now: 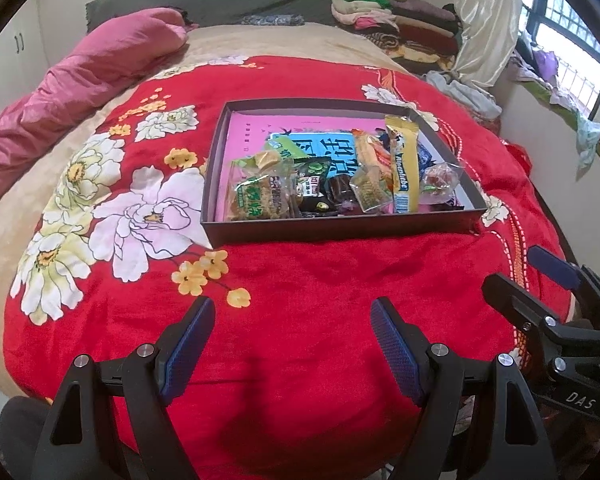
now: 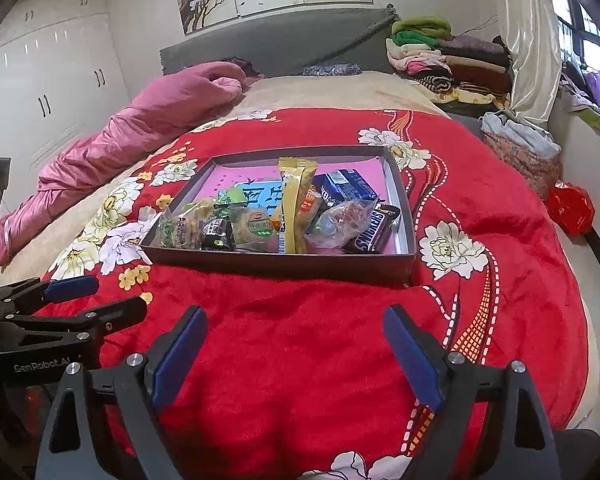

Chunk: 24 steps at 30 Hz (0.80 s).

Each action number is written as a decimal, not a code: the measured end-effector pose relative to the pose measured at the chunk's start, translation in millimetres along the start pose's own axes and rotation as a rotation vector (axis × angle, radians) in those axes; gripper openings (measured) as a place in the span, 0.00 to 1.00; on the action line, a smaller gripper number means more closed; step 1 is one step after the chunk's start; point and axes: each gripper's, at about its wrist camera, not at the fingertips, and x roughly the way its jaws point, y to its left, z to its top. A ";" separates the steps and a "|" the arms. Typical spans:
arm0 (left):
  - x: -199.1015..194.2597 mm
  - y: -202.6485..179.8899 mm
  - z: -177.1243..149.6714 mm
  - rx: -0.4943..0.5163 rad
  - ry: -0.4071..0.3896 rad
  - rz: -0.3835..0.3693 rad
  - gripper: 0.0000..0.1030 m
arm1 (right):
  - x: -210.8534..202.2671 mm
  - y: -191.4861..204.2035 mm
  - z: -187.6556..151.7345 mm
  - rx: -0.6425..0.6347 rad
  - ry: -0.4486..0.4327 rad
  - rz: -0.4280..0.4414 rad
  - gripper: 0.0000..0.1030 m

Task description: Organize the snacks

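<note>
Both tongs gape wide, empty: left gripper (image 1: 292, 344), right gripper (image 2: 296, 344). I see the shallow dark cardboard tray (image 1: 340, 226) of wrapped snacks at 12 o'clock on the red floral blanket (image 1: 300, 280). The upright gold wrapper bar (image 2: 296, 204) looks nearer my right.

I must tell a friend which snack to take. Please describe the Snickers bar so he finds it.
On the red floral blanket lies a shallow dark box. The Snickers bar is in its near right corner: the only dark brown wrapper with big white letters.
</note>
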 end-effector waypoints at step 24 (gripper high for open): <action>-1.7 -2.8 0.7 0.003 -0.020 0.002 0.79 | 2.9 -3.2 -1.1 0.008 0.003 -0.003 0.88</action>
